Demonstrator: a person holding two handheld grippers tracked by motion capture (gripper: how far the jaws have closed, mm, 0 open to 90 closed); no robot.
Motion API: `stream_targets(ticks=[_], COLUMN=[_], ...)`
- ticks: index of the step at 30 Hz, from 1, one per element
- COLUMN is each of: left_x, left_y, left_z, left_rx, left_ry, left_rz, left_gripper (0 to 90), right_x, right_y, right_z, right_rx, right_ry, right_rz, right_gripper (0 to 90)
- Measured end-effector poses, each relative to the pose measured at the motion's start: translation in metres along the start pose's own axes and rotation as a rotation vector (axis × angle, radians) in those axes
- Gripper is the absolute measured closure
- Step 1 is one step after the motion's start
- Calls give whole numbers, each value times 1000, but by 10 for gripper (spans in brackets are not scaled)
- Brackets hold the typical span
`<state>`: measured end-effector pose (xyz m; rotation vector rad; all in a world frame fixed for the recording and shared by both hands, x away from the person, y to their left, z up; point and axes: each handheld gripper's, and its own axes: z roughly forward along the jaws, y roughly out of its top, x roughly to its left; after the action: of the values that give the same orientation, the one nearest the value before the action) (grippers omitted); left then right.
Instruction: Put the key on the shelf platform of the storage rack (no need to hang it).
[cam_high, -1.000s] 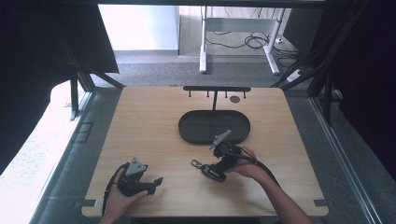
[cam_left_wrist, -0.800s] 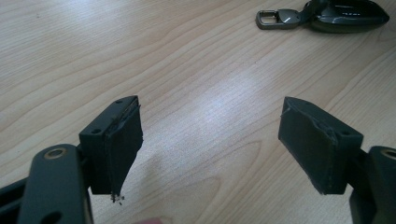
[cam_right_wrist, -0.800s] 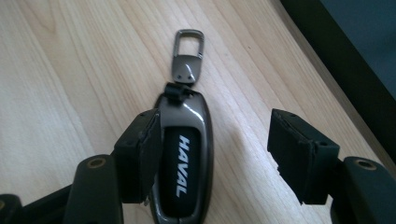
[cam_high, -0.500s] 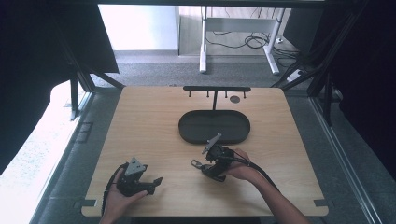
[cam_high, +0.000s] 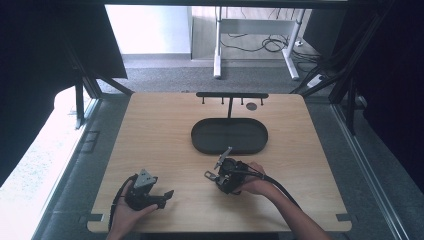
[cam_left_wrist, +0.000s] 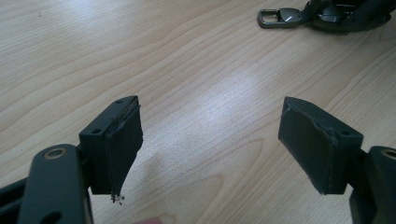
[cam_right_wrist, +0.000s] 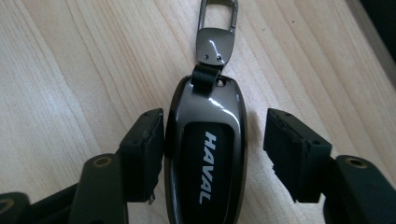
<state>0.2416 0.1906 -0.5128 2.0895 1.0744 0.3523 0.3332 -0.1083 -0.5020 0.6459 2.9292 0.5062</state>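
A person is sitting at a wooden table and holding 1 gripper in each hand. The right gripper is sitting low over a dark, shiny car key with the word HAVAL on it. The key is lying flat on the table between the 2 jaws. The jaws are standing apart. The 1 on the left side of the right gripper view is touching the key or almost touching it, and the other 1 is leaving a small gap. A metal clip is sticking out from the far end of the key.

The left gripper is resting near the front edge of the table, and its jaws are spreading wide with only bare wood between them.

Farther back, a black oval tray is sitting in the middle of the table. Behind it, a thin black rack is standing up.
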Motion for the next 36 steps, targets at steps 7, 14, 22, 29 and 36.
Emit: stream_targets(ticks=[7, 14, 22, 29, 36], left_x=[0, 0, 0, 0, 0], left_y=[0, 0, 0, 0, 0], left_z=[0, 0, 1, 0, 0], left_rx=[2, 3, 6, 3, 4], left_ry=[0, 1, 1, 4, 5], left_rz=[1, 0, 2, 0, 0], left_gripper=[219, 219, 219, 219, 219], right_x=[-1, -1, -1, -3, -4], right_y=[-1, -1, -1, -1, -2], right_z=[2, 4, 4, 3, 2], right_rx=[23, 41, 45, 53, 52], right_ry=[18, 37, 28, 19, 22], right_rz=[10, 0, 4, 15, 13], right_gripper=[432, 480, 488, 493, 494])
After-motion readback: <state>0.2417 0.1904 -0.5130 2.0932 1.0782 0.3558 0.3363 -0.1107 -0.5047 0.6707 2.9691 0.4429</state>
